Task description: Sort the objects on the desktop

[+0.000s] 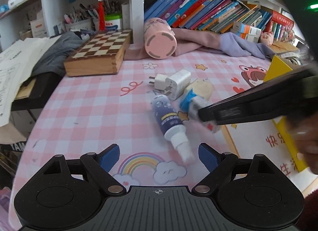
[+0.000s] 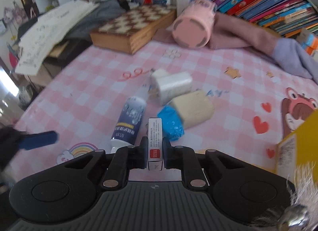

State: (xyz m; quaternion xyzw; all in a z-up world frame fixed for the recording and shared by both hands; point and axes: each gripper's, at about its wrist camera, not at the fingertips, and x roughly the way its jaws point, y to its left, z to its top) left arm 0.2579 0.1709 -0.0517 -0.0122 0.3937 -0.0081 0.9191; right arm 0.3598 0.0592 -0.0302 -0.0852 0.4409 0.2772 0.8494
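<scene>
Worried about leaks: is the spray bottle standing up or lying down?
Lying down. The spray bottle rests on its side on the checked mat, white nozzle toward the open left gripper.

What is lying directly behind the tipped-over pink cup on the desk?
Behind the pink cup lies a bunched pink cloth running into a purple cloth, with leaning books beyond. The cup hides whatever sits right behind its body.

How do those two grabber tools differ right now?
The left gripper has its fingers spread wide with nothing between them, while the right gripper is closed on a small white box. The left one sits just short of the spray bottle; the right one reaches in beside the blue-capped object. Both are black and point down at the pink checked mat.
</scene>
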